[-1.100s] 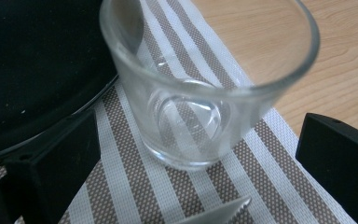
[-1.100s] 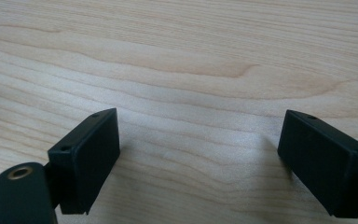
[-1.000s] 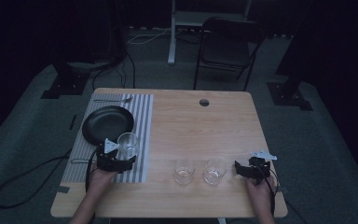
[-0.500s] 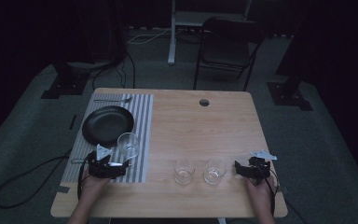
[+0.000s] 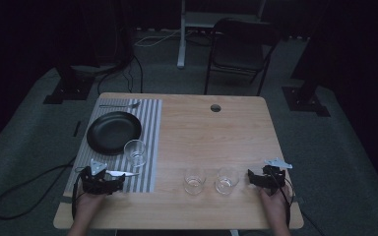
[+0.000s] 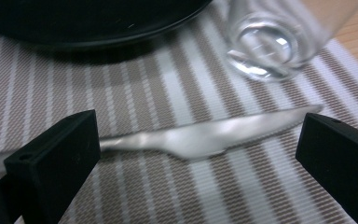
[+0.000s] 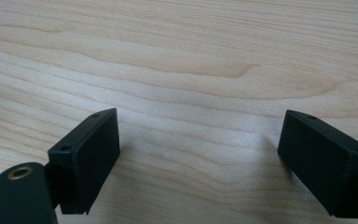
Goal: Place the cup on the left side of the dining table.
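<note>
Left gripper [image 6: 196, 154] now rests on the grey-and-white striped placemat [image 5: 147, 147] with its black jaws spread wide, having slid back toward the near edge of that mat over the last second, away from the clear drinking glass [image 5: 135, 152]. A silver table knife [image 6: 205, 135] lies flat on the mat across the gap between the jaws, with the glass and the round black plate [image 5: 113, 132] just beyond it, so picking up the knife looks likely. Right gripper [image 7: 200, 158] has stayed put, jaws apart over bare light wooden table [image 5: 216, 132], beside two more clear glasses [image 5: 210, 180] standing off the mat.
</note>
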`<action>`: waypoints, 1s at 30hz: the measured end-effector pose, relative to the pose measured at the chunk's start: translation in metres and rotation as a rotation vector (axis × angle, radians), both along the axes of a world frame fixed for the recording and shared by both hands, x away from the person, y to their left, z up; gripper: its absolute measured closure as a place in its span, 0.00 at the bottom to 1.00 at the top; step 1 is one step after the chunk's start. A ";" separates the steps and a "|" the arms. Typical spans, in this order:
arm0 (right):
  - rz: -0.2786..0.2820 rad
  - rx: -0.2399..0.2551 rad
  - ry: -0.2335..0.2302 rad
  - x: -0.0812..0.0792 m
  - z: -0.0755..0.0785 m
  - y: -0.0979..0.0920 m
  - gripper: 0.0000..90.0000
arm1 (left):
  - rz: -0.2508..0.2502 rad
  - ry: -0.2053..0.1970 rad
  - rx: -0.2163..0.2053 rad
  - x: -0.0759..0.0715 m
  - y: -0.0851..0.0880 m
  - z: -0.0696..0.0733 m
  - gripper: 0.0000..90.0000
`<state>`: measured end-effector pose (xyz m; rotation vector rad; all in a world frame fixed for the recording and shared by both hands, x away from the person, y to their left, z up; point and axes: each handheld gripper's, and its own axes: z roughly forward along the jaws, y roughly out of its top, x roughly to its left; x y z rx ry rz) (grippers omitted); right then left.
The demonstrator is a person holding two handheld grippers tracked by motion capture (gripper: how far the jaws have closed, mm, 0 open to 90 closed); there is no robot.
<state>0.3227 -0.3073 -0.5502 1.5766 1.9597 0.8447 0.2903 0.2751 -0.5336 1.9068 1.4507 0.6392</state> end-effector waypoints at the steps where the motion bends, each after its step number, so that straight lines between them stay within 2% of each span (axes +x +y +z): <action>1: 0.000 0.000 0.000 0.000 0.000 0.000 0.14 | 0.011 0.003 0.002 -0.001 0.002 0.000 0.00; 7: 0.000 0.000 0.000 0.000 0.000 0.000 0.14 | 0.056 0.020 -0.014 -0.005 0.017 -0.003 0.00; 15: 0.000 0.000 0.000 0.000 0.000 0.000 0.14 | 0.115 0.041 0.011 -0.009 0.031 -0.006 0.00; 22: 0.000 0.000 0.000 0.000 0.000 0.000 0.14 | 0.114 0.076 0.031 -0.012 0.039 -0.010 0.00; 30: 0.000 0.000 0.000 0.000 0.000 0.000 0.14 | 0.132 0.088 0.037 -0.012 0.044 -0.011 0.00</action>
